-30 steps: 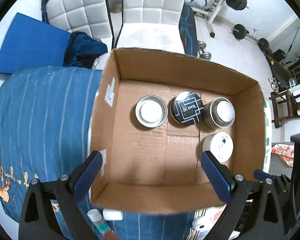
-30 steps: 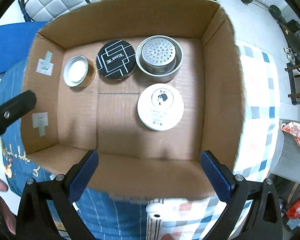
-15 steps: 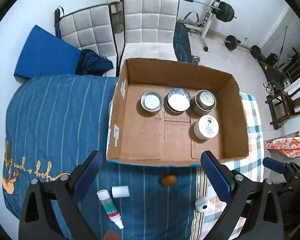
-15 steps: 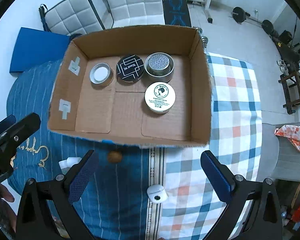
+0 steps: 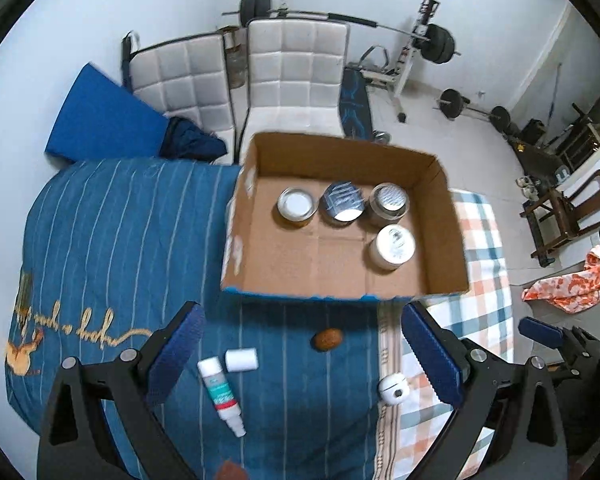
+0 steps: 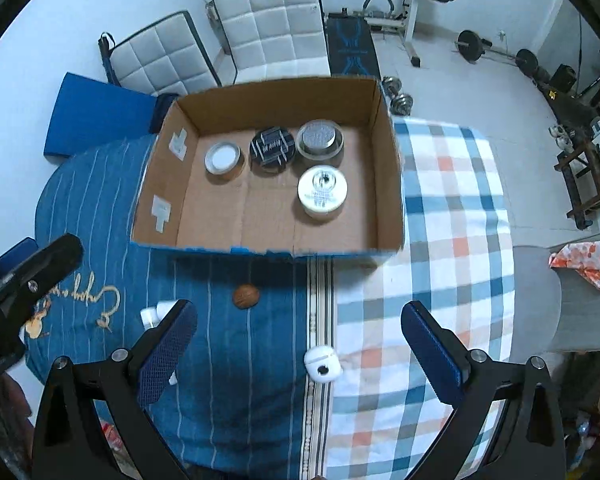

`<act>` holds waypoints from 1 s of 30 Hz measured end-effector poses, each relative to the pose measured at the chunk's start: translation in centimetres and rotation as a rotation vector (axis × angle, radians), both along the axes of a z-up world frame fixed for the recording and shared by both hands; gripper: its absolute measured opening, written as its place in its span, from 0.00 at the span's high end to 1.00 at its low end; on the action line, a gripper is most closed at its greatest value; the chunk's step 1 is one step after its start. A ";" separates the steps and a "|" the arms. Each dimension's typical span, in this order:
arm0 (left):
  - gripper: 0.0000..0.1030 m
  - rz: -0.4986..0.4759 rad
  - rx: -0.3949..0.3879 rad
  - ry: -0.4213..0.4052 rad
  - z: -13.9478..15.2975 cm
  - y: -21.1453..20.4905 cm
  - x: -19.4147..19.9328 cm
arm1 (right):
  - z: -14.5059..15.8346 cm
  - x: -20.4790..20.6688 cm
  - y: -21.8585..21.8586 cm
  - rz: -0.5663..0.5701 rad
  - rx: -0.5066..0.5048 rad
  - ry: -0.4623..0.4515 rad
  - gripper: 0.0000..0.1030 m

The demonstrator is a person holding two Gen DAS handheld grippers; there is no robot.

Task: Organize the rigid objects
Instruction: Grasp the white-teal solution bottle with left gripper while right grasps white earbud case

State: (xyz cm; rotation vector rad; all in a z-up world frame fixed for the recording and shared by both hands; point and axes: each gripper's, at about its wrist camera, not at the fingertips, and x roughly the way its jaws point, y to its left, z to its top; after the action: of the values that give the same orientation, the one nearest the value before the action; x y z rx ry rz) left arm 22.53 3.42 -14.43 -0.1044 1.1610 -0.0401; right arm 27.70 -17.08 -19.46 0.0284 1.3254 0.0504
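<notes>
An open cardboard box lies on the bed and holds several round tins and jars, among them a white-lidded jar and a black-lidded tin. In front of the box lie a brown nut-like object, a small white cylinder, a white spray bottle and a white round case. My left gripper hovers open above these loose things. My right gripper is open too, with the white case between its fingers' lines but well below them.
The bed has a blue striped cover on the left and a checked cover on the right. Two white padded chairs, a blue mat and weight equipment stand beyond the bed. A wooden chair stands at the right.
Both grippers have pulled back and up from over the box, so the box looks smaller and the loose things in front of it have come into view. Both stay open.
</notes>
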 end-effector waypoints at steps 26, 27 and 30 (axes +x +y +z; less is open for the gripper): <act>0.68 0.238 0.025 0.538 -27.6 8.5 -6.6 | -24.6 -5.3 -1.6 -0.069 -0.062 0.450 0.50; 0.70 0.237 0.025 0.535 -27.4 8.4 -6.7 | -24.5 -5.6 -1.5 -0.061 -0.069 0.443 0.51; 0.71 0.215 0.034 0.537 -26.7 7.6 -7.9 | -24.7 -6.8 -1.1 -0.030 -0.065 0.475 0.51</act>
State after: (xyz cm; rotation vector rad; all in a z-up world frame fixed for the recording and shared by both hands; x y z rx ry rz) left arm 14.65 11.04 -41.18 -0.2185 1.6795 0.2100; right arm 20.87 -18.13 -44.20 0.0049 1.8002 -0.0278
